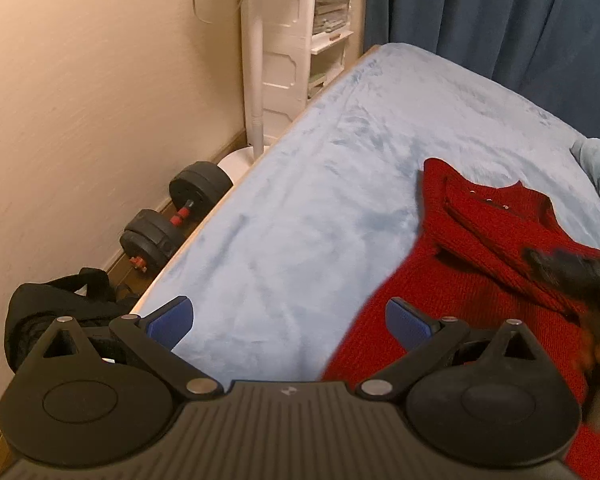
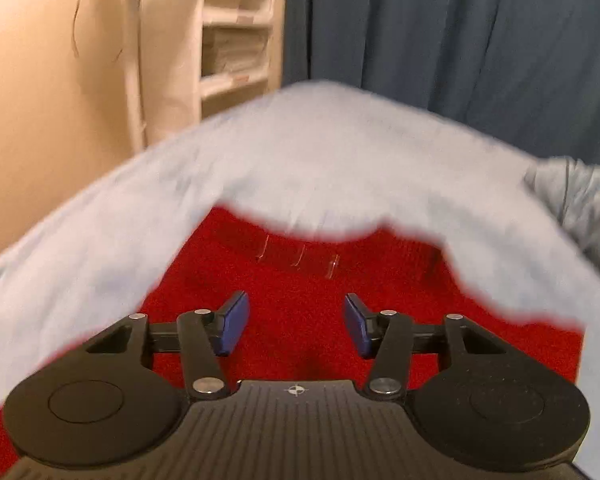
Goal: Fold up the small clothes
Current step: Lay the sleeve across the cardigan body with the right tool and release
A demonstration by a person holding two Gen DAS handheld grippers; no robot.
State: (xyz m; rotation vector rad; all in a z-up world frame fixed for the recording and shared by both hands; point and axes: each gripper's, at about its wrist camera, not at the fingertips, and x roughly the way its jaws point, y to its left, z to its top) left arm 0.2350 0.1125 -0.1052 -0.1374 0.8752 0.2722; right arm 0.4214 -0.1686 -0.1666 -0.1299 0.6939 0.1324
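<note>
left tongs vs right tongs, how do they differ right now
The left tongs are spread wide, mostly over the blue blanket at the red sweater edge. The right tongs are less spread, directly over the sweater's middle. Both are open, holding nothing, with blue pads.

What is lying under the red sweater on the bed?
The red sweater lies directly on the light blue blanket, which spreads out around it on the bed. One sleeve is folded across its front. Whatever sits beneath the covered part cannot be seen.
</note>
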